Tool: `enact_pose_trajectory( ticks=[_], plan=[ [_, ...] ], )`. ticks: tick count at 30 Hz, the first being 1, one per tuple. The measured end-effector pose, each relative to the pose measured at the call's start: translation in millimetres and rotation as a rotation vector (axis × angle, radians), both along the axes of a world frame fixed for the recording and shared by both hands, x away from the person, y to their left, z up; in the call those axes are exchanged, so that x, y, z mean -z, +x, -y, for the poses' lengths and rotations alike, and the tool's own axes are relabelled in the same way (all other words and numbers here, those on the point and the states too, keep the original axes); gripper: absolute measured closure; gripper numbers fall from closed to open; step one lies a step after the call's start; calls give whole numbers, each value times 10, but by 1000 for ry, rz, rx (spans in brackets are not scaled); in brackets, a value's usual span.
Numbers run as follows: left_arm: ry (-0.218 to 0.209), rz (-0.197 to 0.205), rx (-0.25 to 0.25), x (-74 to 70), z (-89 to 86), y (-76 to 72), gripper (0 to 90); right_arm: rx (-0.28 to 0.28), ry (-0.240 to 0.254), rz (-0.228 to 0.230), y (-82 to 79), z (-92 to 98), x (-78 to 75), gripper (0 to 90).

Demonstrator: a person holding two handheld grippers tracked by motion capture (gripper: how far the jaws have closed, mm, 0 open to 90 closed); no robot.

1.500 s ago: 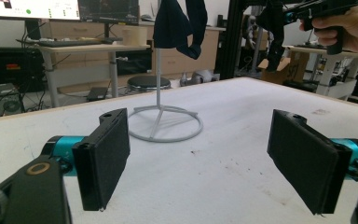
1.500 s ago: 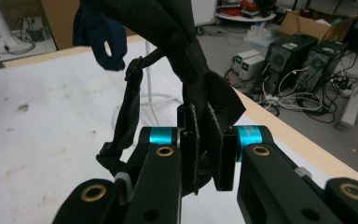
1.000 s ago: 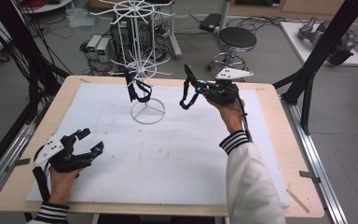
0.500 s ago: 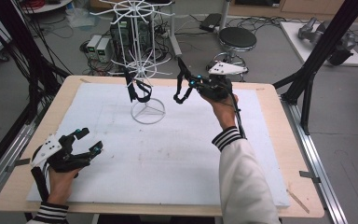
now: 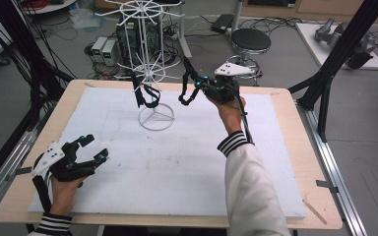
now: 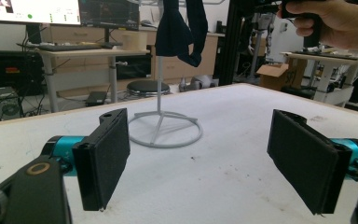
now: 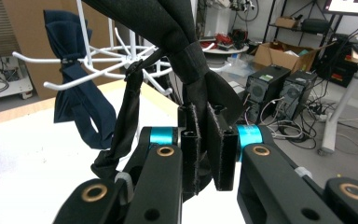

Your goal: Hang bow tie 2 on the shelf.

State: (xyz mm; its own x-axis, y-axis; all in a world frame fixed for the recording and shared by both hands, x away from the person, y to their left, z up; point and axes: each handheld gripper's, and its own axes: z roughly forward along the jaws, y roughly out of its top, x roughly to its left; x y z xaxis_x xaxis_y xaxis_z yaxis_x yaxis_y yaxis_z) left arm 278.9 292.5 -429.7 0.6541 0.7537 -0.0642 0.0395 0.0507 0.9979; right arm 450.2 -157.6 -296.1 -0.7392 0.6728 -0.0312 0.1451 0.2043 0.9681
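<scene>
Tabletop comes first: a pale wooden board covered by a white, slightly scuffed mat that takes up nearly all of it. At the far middle of the mat stands a white wire rack, a thin post rising from a round ring base, with hooked arms spreading out at two levels. A dark blue headband hangs from one of the lower arms, drooping just above the ring base. To its right, held up off the mat at about the height of those lower arms, is the right gripper; its jaws are pressed together on a black headband, whose loops hang down beside the jaws, and one strand seems to reach a rack hook, though the angle makes that hard to judge. At the near left corner the left gripper rests low on the mat, jaws spread wide with nothing between the pads, pointing toward the rack.
</scene>
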Motion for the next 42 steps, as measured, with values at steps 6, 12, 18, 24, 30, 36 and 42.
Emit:
enact_pose_trajectory(
  ticks=[6, 12, 18, 24, 30, 36, 42],
  plan=[
    [-5, 0, 1, -2, 2, -1, 214, 7, 2, 4, 35, -43, -13, 846],
    [-4, 3, 3, -7, 6, -3, 214, 9, -5, 1, 63, -91, -21, 846],
    [-5, 4, 2, -10, 8, -5, 214, 22, -4, 5, 96, -134, -8, 845],
    [-4, 14, 3, -32, 18, -14, 214, 27, 6, -4, 146, -157, 30, 845],
    [2, 10, 5, -28, 14, -14, 215, 36, 0, -16, 189, -182, 86, 845],
    [2, 9, 10, -27, 28, -13, 214, 46, -6, -34, 233, -175, 134, 844],
    [3, 7, 14, -26, 36, -15, 215, 39, -3, -42, 252, -232, 175, 844]
  ],
)
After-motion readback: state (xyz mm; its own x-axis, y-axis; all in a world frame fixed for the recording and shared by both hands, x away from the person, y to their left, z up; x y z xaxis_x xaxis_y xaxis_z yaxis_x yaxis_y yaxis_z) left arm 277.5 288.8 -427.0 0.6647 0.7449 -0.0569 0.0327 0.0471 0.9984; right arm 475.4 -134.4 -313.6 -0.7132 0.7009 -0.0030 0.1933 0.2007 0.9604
